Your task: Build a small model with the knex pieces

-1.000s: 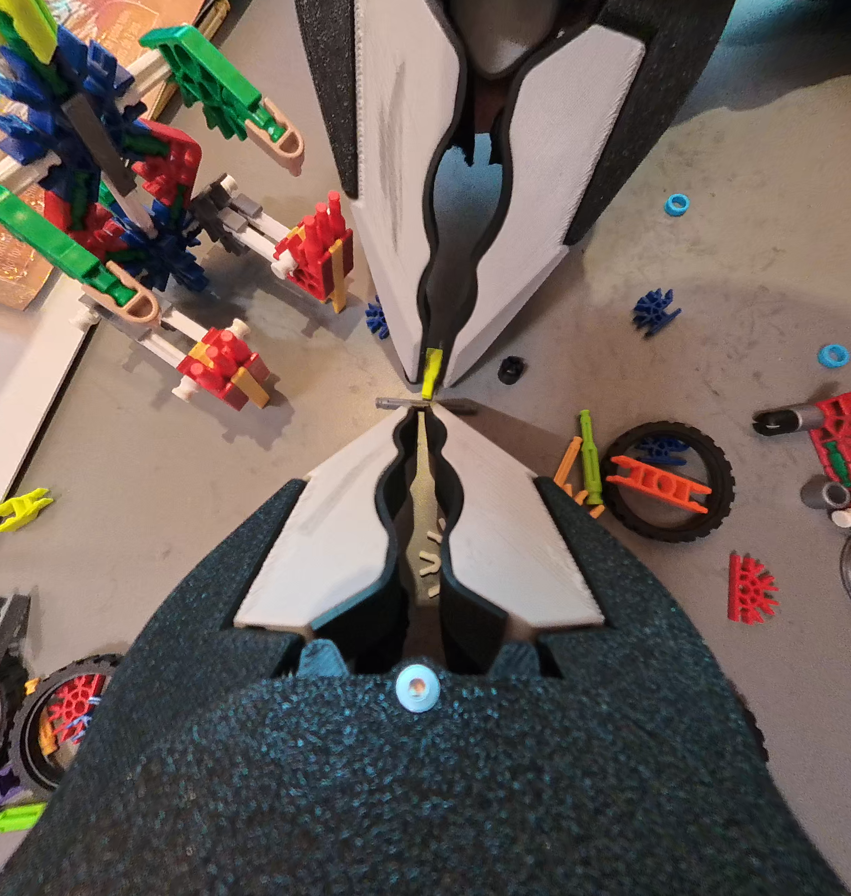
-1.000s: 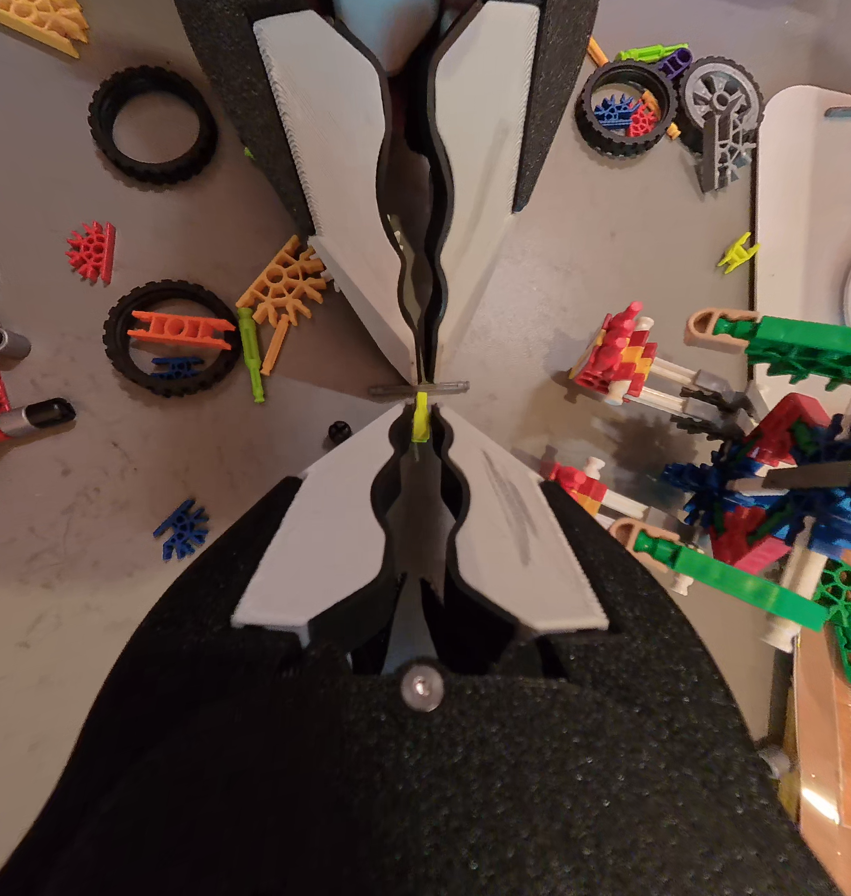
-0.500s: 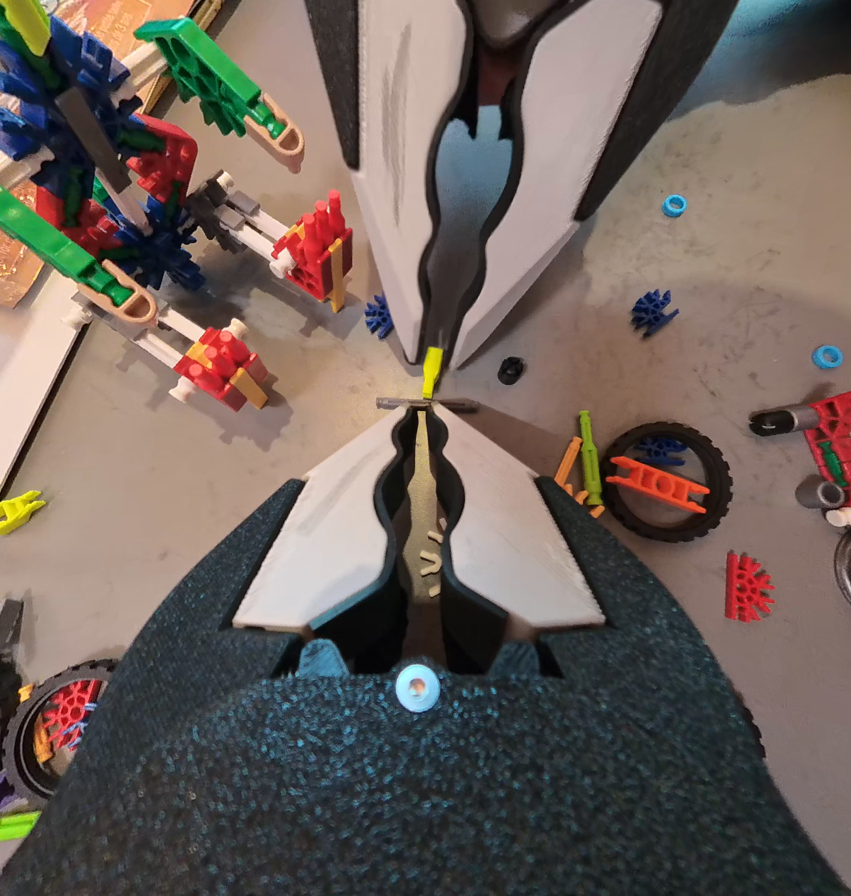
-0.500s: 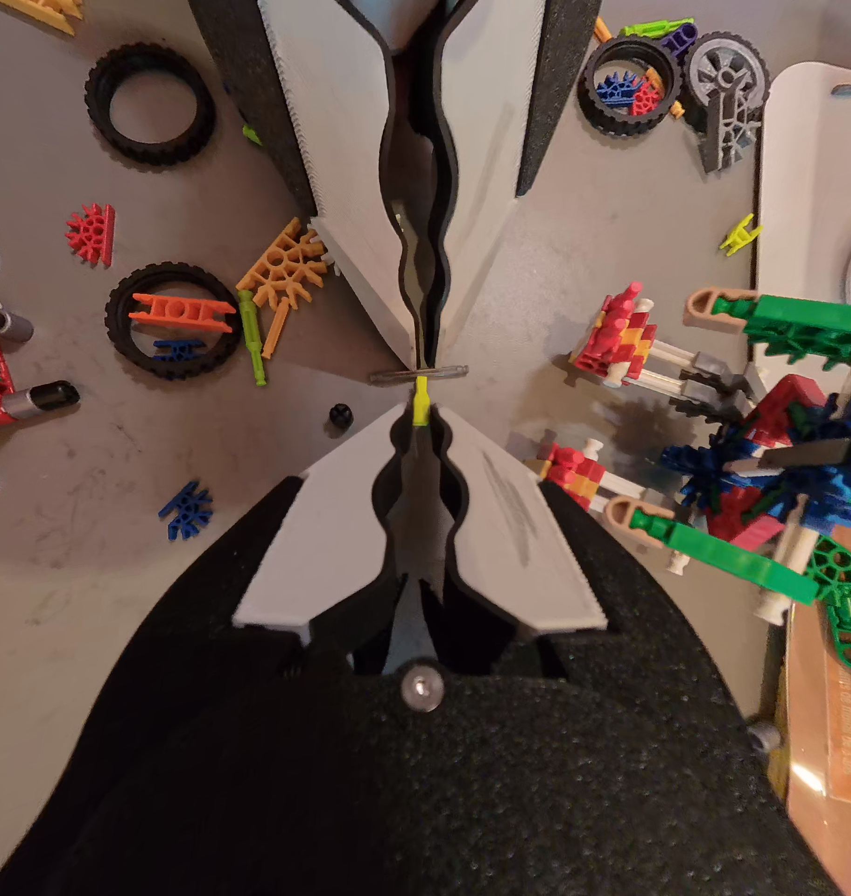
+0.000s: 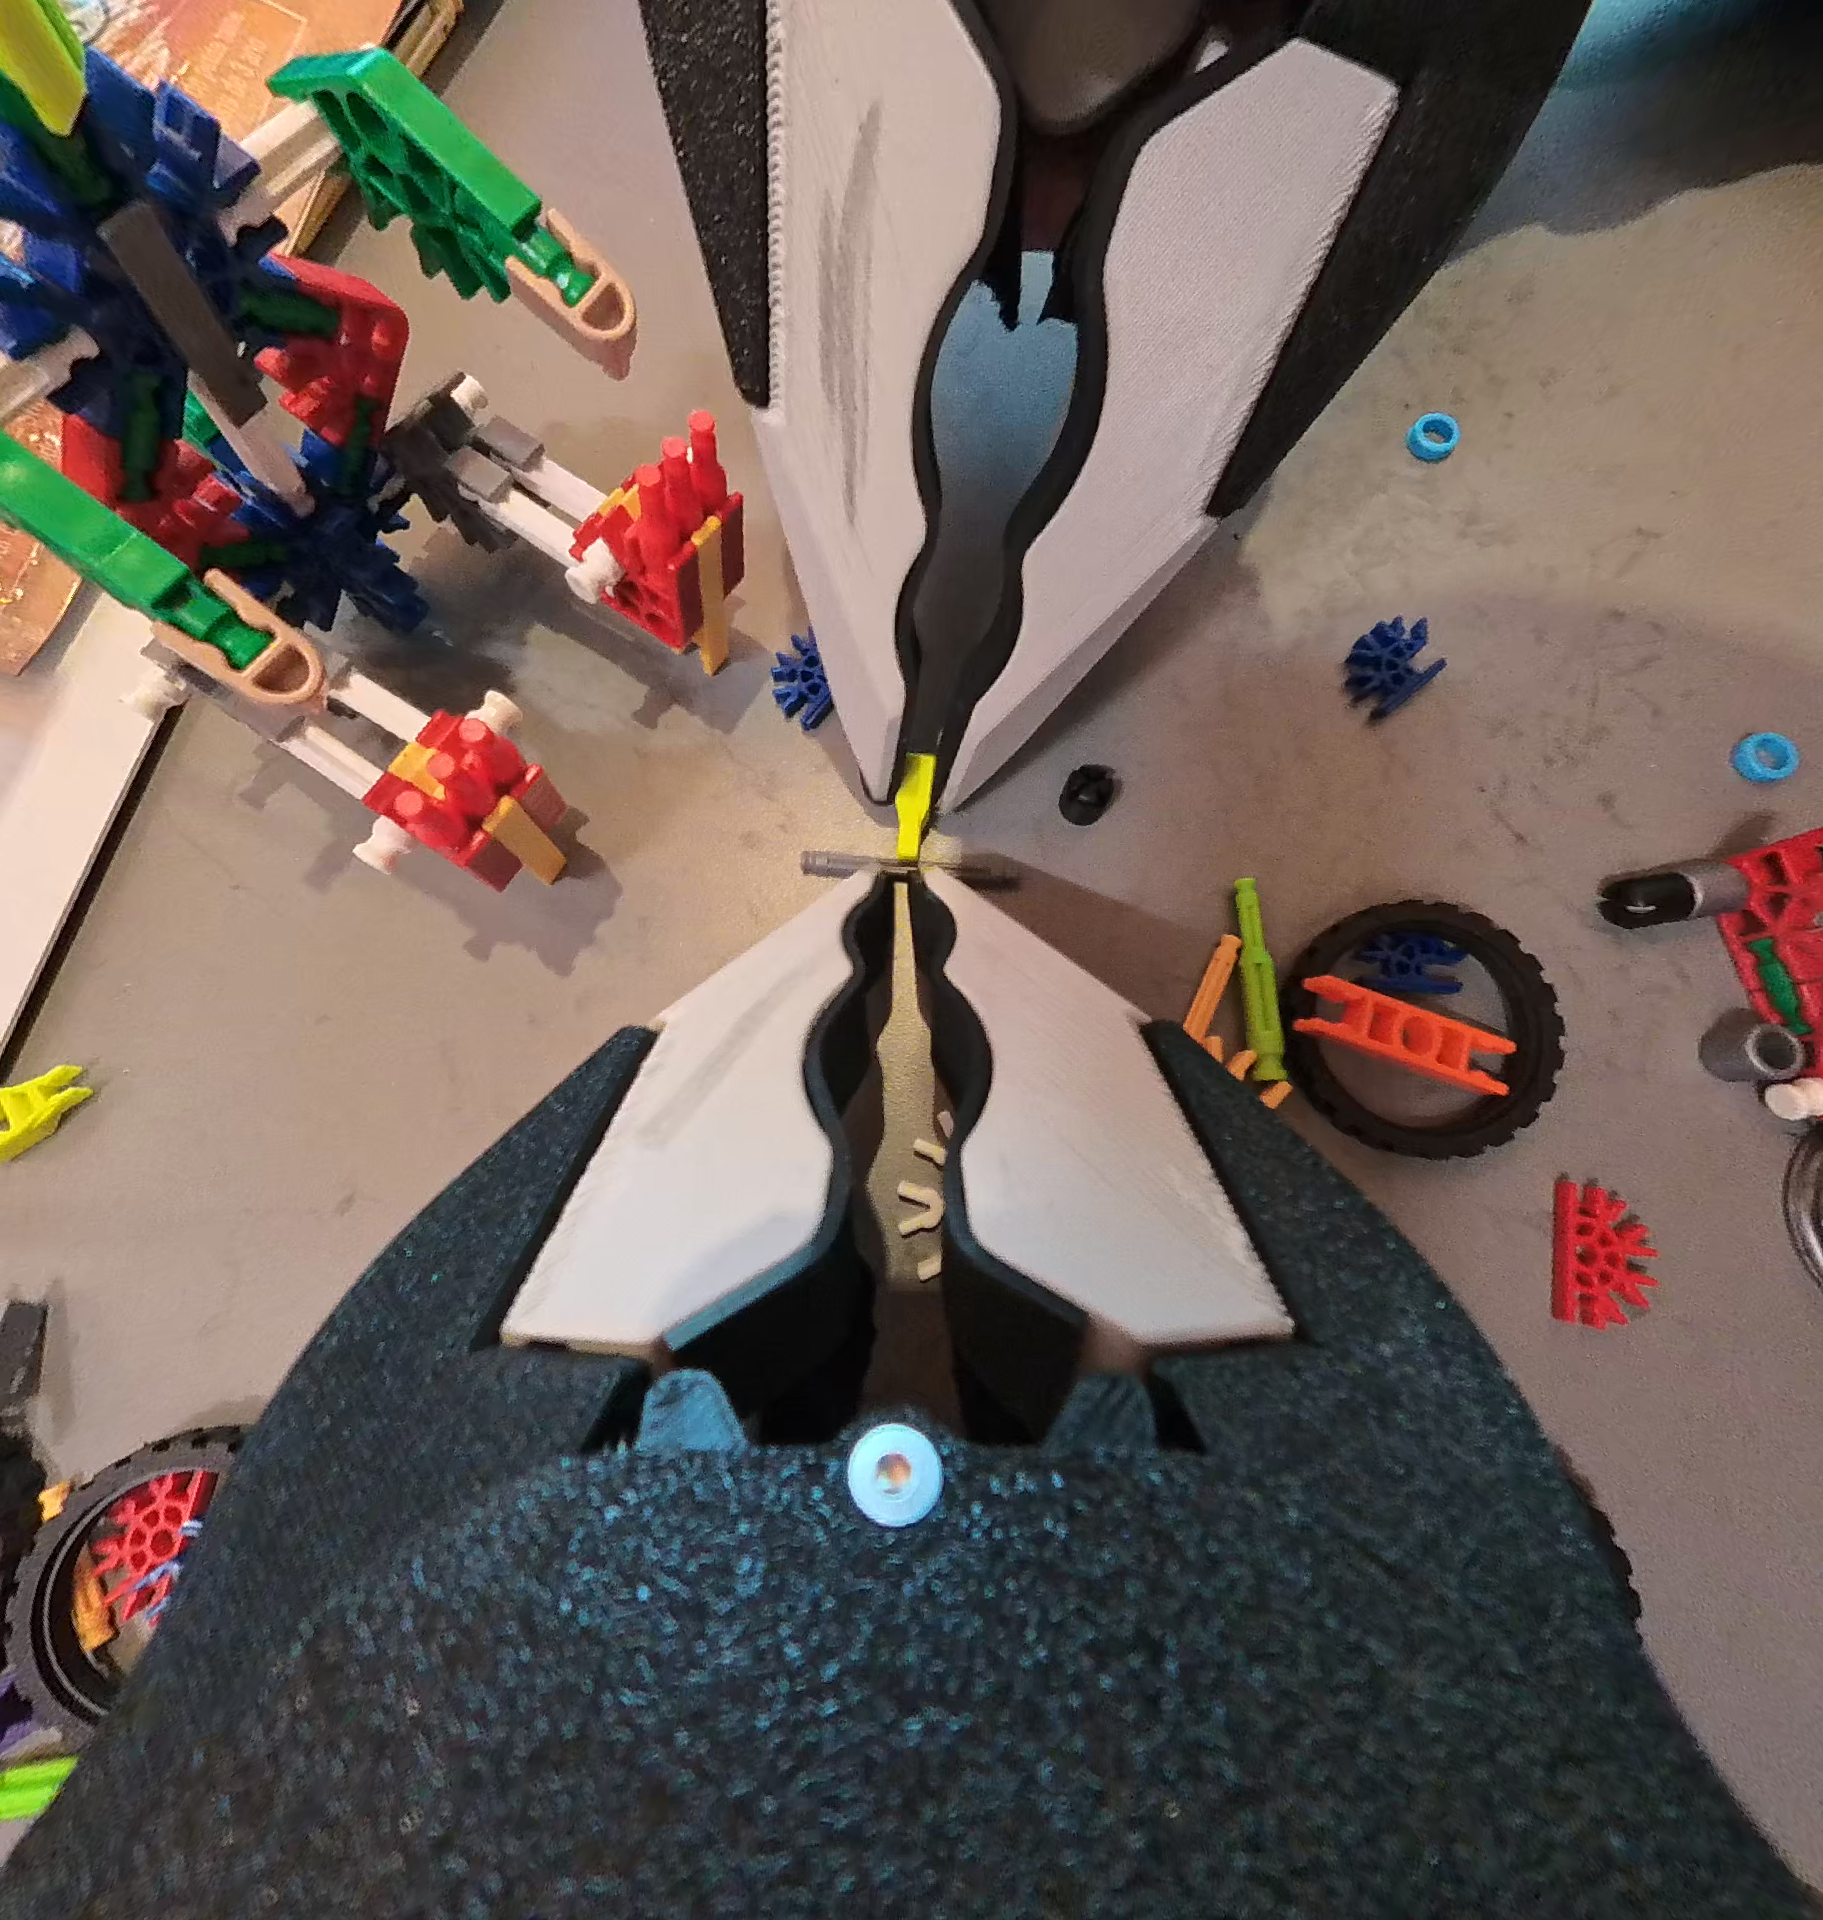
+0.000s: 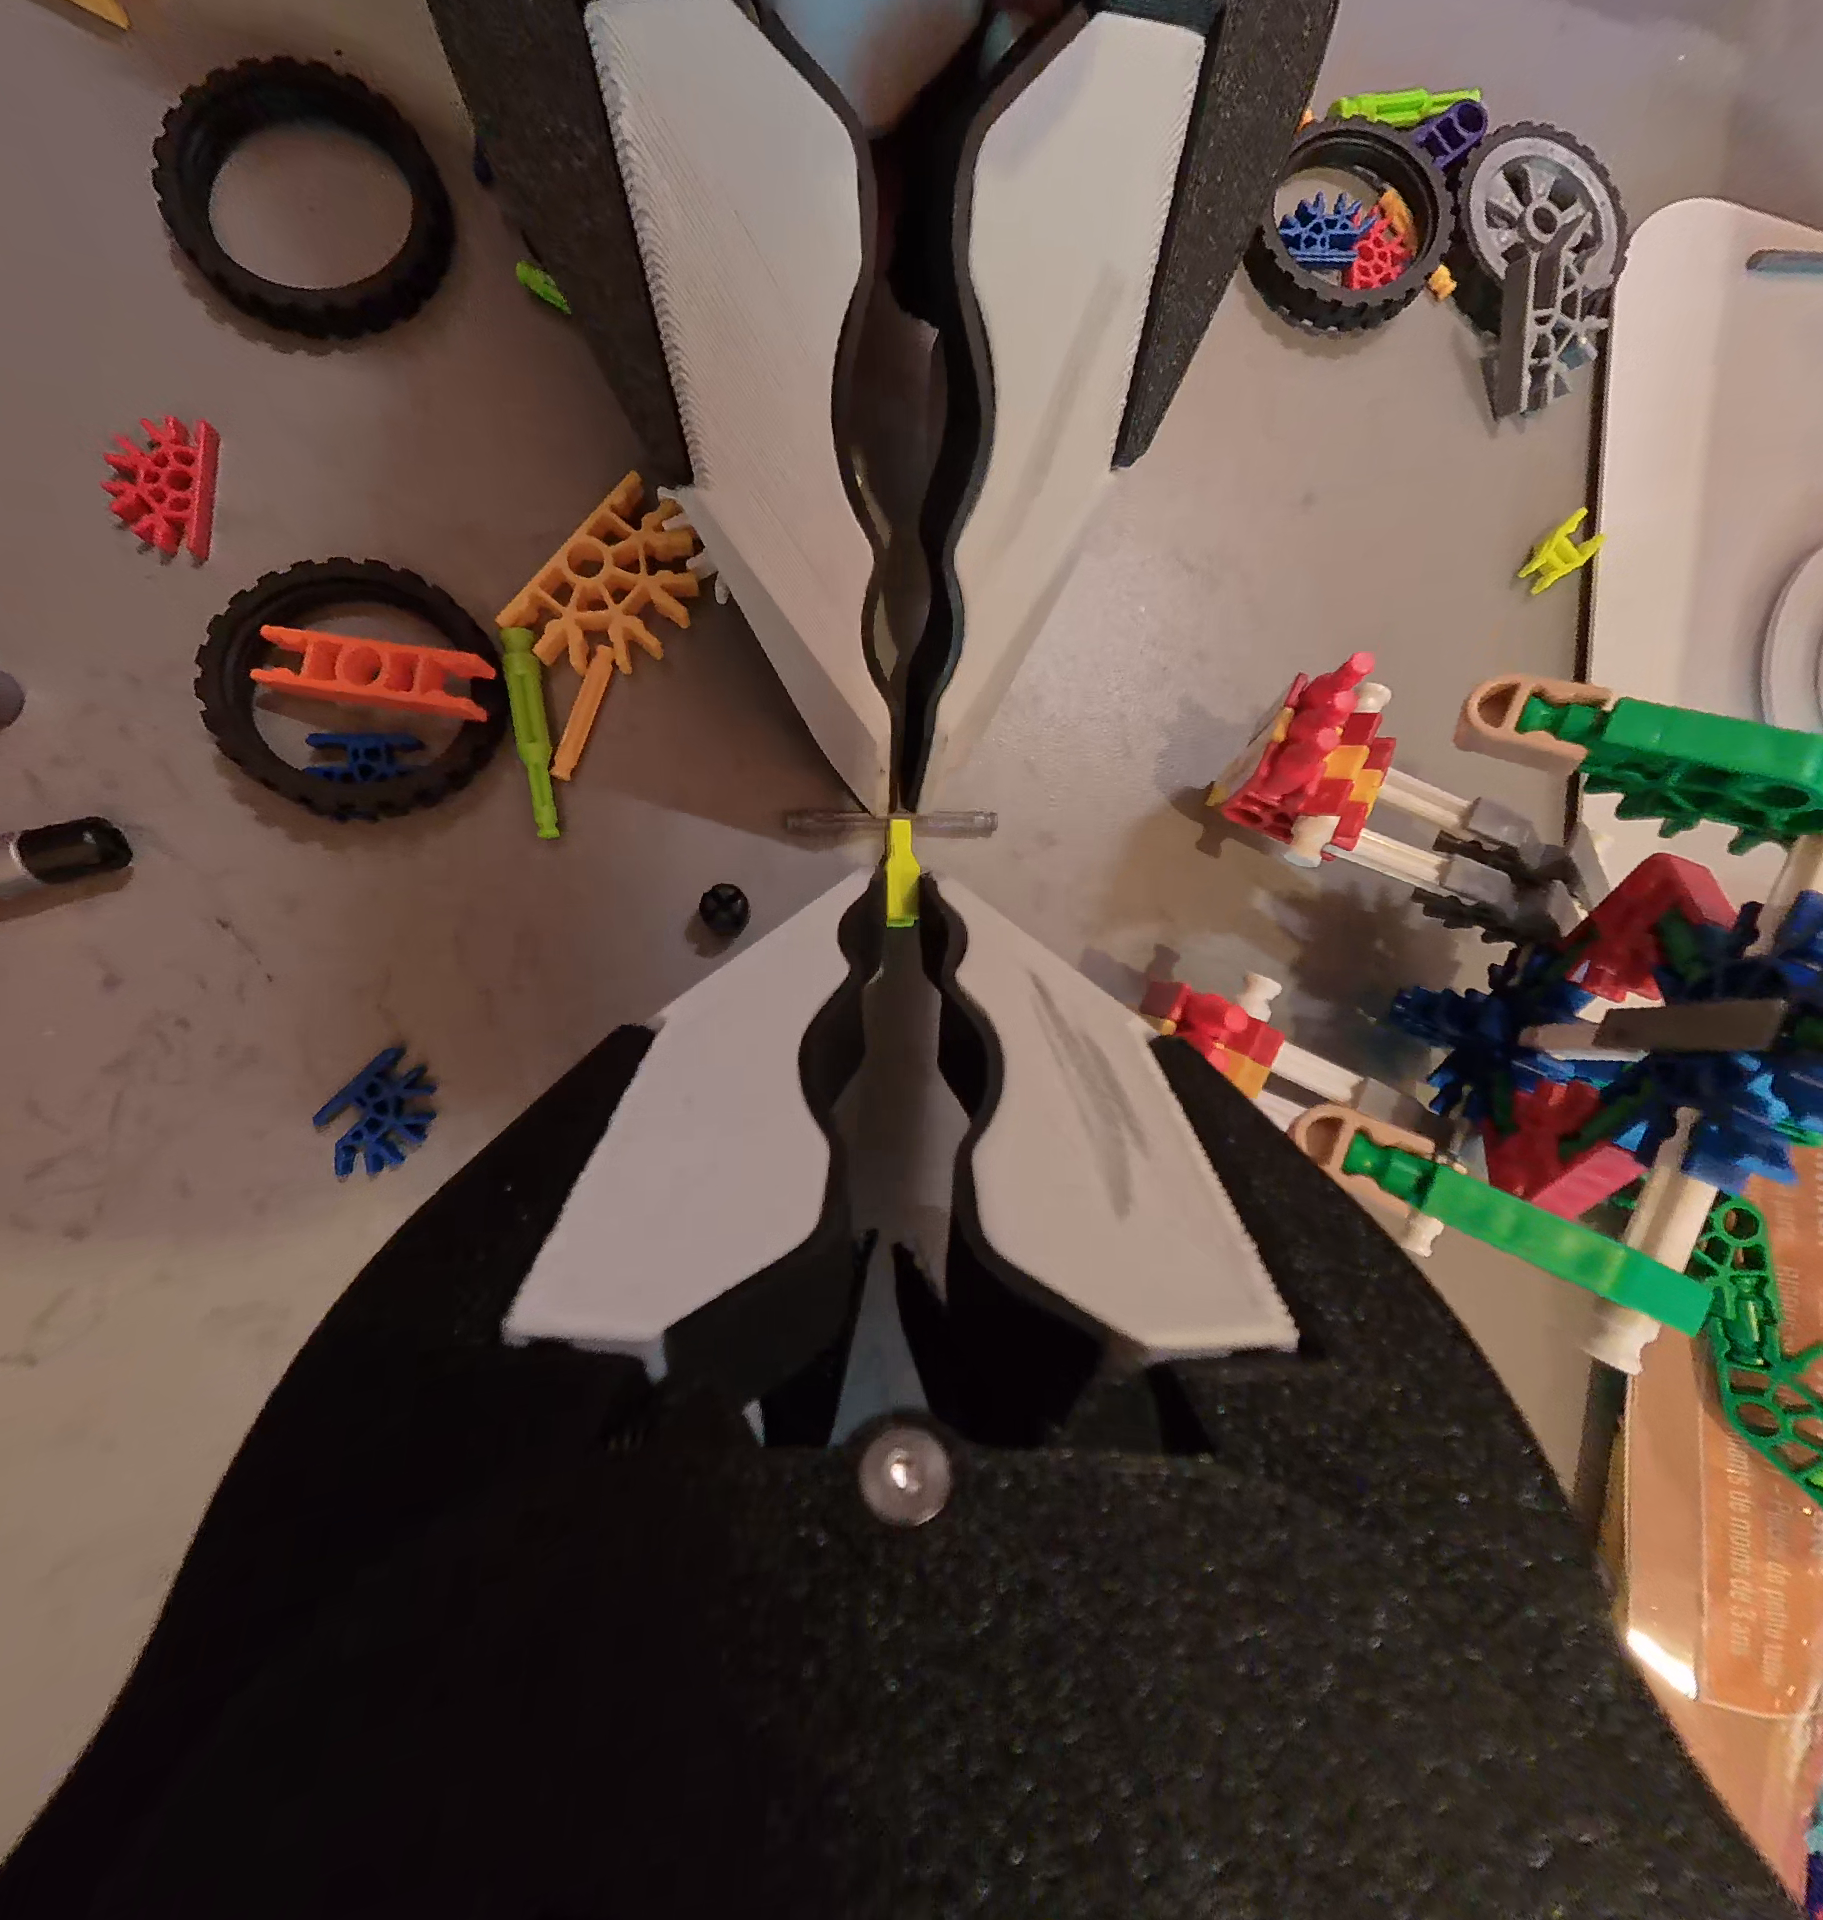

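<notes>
My left gripper point(image 5: 899, 881) is shut on a thin clear rod point(image 5: 834, 862) that lies crosswise at its tips. My right gripper point(image 5: 912, 792) comes in from above, tip to tip with it, and is shut on a small yellow connector point(image 5: 915, 800). The connector's free end meets the middle of the rod. In the right wrist view, my right gripper point(image 6: 899, 906) holds the yellow connector point(image 6: 899, 883) against the clear rod point(image 6: 954, 821), which my left gripper point(image 6: 894, 795) holds. Both are held just above the grey table point(image 5: 263, 987).
A large multicoloured construction-toy model point(image 5: 211, 416) stands at the left. A black tyre point(image 5: 1421, 1029) with an orange piece inside, a green rod point(image 5: 1258, 977), red point(image 5: 1598, 1252) and blue point(image 5: 1390, 660) connectors lie at the right. A white board point(image 6: 1738, 520) lies beyond the model. Left and right tips are no more than a few centimetres apart.
Both grippers keep their grips and stay tip to tip. The pair has drifted a little over the table. The yellow connector still meets the rod.
</notes>
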Action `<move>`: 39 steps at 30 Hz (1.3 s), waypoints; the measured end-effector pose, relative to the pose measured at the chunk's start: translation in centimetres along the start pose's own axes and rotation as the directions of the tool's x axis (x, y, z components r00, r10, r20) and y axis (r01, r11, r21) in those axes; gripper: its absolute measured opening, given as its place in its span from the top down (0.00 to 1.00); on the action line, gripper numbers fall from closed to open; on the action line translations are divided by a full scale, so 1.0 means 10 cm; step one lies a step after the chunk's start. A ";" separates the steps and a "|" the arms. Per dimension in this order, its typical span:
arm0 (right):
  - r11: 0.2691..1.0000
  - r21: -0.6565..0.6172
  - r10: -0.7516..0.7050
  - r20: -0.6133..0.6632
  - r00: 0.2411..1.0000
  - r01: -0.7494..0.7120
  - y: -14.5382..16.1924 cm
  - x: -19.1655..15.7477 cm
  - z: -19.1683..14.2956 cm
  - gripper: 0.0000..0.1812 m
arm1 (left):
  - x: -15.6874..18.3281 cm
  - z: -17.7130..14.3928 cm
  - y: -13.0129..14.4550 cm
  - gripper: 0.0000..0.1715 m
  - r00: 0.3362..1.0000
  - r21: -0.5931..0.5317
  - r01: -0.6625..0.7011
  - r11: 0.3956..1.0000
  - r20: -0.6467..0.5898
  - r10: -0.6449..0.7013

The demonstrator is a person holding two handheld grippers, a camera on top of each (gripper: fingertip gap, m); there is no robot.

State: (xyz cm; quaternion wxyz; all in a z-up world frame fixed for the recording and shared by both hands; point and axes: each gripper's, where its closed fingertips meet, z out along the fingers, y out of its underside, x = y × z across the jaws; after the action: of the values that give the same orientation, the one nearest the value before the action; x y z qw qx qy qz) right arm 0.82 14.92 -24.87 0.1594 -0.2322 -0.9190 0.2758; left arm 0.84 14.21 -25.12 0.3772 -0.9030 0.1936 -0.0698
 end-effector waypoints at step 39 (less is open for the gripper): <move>0.999 0.043 0.020 0.003 1.000 -0.020 -0.04 -0.03 0.05 0.97 | -0.04 -0.09 0.02 0.88 0.999 0.028 -0.005 1.000 0.043 0.004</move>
State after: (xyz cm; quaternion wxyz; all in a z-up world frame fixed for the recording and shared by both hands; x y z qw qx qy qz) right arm 0.74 14.22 -25.06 0.1602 -0.2377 -0.9106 0.2977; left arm 0.13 13.67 -24.64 0.3940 -0.8985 0.1863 -0.0520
